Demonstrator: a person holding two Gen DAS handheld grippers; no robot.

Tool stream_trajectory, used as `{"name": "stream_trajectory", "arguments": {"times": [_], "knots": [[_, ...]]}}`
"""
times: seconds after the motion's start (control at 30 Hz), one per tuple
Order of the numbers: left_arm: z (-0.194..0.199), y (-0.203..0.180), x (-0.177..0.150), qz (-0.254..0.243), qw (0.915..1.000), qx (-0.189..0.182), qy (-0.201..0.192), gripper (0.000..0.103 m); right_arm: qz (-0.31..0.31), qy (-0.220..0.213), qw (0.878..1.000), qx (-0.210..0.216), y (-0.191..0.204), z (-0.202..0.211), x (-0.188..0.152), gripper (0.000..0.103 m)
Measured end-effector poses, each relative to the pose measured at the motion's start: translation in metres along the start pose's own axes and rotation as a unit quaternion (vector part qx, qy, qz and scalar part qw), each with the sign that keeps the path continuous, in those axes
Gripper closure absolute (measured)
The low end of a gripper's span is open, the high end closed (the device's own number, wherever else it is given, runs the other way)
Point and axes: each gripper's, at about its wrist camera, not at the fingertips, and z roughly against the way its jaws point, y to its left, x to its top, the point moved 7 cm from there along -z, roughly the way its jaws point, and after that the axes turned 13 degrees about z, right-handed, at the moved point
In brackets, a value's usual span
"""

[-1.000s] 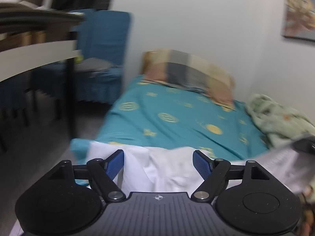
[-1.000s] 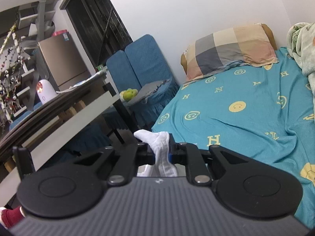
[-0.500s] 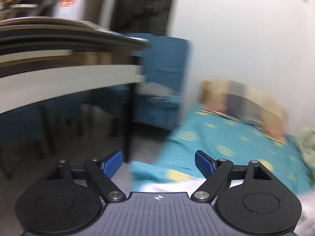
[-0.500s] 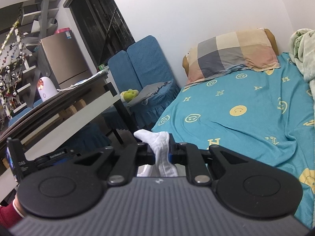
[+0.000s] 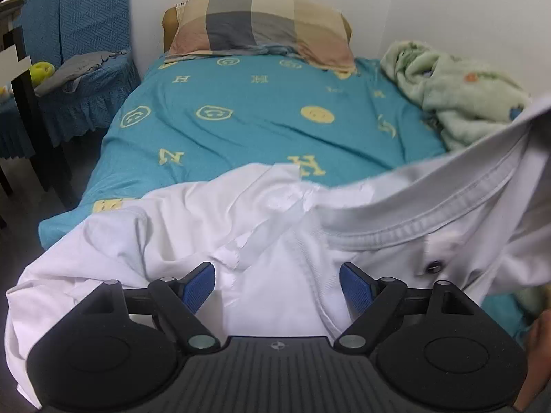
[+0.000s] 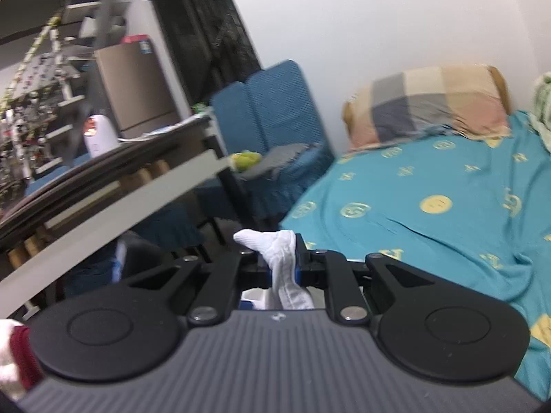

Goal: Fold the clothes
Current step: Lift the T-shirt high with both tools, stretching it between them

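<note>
A white T-shirt [image 5: 193,227] is spread over the near end of the bed, its collar [image 5: 423,213] lifted toward the upper right. My left gripper [image 5: 277,285] is open, its blue pads apart just above the shirt's body. My right gripper [image 6: 280,265] is shut on a bunched fold of the white shirt [image 6: 282,251] and holds it in the air beside the bed.
The bed has a teal sheet [image 5: 258,127], a checked pillow [image 5: 261,31] at the head and a green blanket [image 5: 454,86] by the wall. Blue-covered chairs [image 6: 272,130] and a dark table [image 6: 113,179] stand left of the bed.
My left gripper swung away to the left, then came back over the shirt on the bed. My right gripper stayed shut on the shirt and shifted slightly.
</note>
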Motion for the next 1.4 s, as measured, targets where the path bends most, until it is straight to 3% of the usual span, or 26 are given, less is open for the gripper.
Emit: {"name": "stream_trajectory", "arguments": {"times": [0.13,0.2,0.3,0.33,0.37,0.53,0.7,0.83,0.9,1.0,1.17,1.3,1.33,1.4], "knots": [[0.018,0.024,0.006,0.017,0.9993,0.021,-0.025,0.024,0.037,-0.036,0.998,0.037,0.02,0.01,0.007,0.089],[0.019,0.031,0.013,0.018,0.998,0.044,-0.042,0.033,0.057,-0.052,0.996,0.048,0.029,0.015,0.011,0.089],[0.022,0.045,0.017,0.038,0.9953,0.071,-0.053,0.074,0.061,-0.047,0.997,0.032,0.028,0.014,0.01,0.089],[0.024,0.05,0.019,0.05,0.9944,0.072,-0.058,0.093,0.057,-0.041,0.997,0.024,0.025,0.013,0.009,0.089],[0.029,0.055,0.022,0.064,0.9929,0.071,-0.07,0.096,0.052,-0.034,0.998,0.016,0.022,0.012,0.007,0.089],[0.08,0.07,0.042,0.135,0.9769,0.029,-0.163,0.098,-0.044,0.032,0.998,-0.031,-0.01,0.008,-0.021,0.088],[0.132,0.068,0.051,0.15,0.9574,-0.034,-0.244,0.098,-0.14,0.099,0.982,-0.078,-0.041,0.006,-0.051,0.084],[0.15,0.06,0.049,0.143,0.9507,-0.069,-0.266,0.098,-0.178,0.136,0.968,-0.115,-0.051,0.01,-0.066,0.062],[0.155,0.057,0.047,0.136,0.9488,-0.076,-0.275,0.098,-0.178,0.147,0.964,-0.134,-0.049,0.015,-0.07,0.036],[0.16,0.052,0.042,0.13,0.9473,-0.089,-0.279,0.098,-0.178,0.163,0.957,-0.161,-0.046,0.023,-0.076,0.026],[0.168,0.042,0.032,0.119,0.9465,-0.101,-0.283,0.098,-0.177,0.19,0.943,-0.207,-0.04,0.036,-0.085,0.027],[0.174,0.04,0.028,0.117,0.9426,-0.098,-0.297,0.098,-0.078,0.172,0.939,-0.286,-0.023,0.039,-0.071,0.032],[0.176,0.041,0.028,0.121,0.9414,-0.1,-0.299,0.098,-0.059,0.165,0.937,-0.302,-0.019,0.04,-0.068,0.038],[0.179,0.044,0.026,0.126,0.94,-0.108,-0.298,0.098,-0.072,0.165,0.936,-0.301,-0.016,0.039,-0.071,0.085]]}}
